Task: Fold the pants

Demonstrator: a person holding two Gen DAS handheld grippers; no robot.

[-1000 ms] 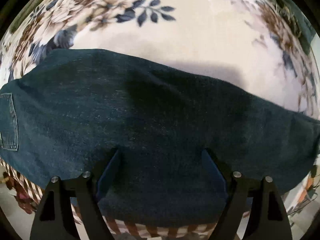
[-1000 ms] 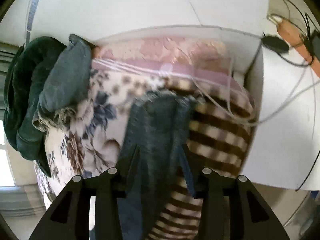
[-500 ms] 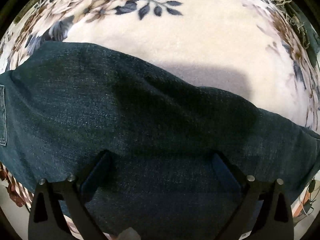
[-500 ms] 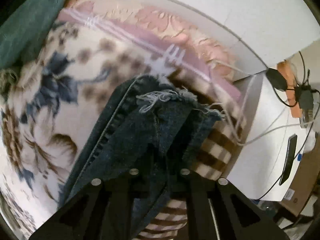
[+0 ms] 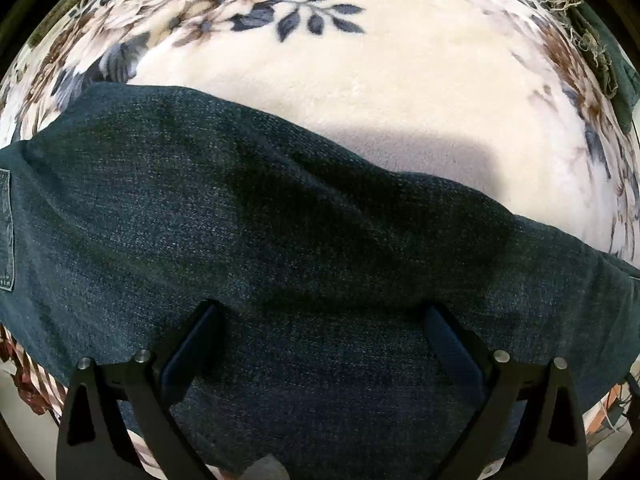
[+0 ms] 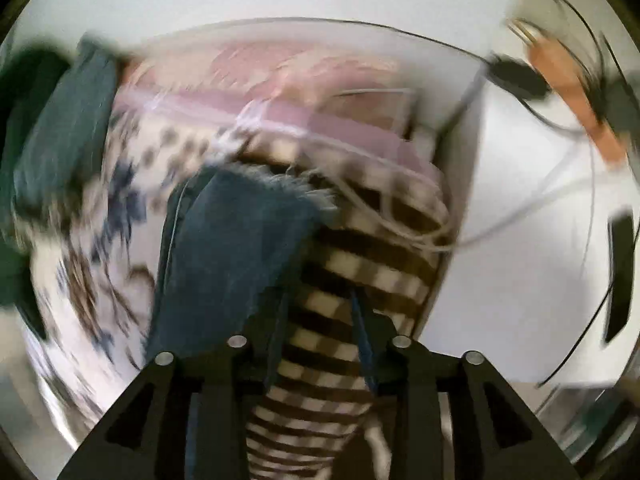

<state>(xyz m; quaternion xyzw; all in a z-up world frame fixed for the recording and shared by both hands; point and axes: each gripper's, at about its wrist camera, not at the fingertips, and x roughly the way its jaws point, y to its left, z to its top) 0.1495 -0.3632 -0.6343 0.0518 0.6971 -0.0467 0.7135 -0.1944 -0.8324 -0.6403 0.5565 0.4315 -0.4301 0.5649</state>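
Released half a second ago, the frayed hem of the pants (image 6: 236, 240) now lies left of the right gripper (image 6: 320, 312), whose fingers have spread apart with nothing between them.

Dark denim pants (image 5: 300, 260) lie flat across the floral blanket (image 5: 380, 80) on the bed, folded lengthwise, filling the left wrist view. The left gripper (image 5: 320, 320) hovers over the cloth, jaws wide apart, grasping nothing. In the blurred right wrist view, the hem rests beside a brown checked blanket (image 6: 360, 280) with white cables (image 6: 400, 224) draped on it.
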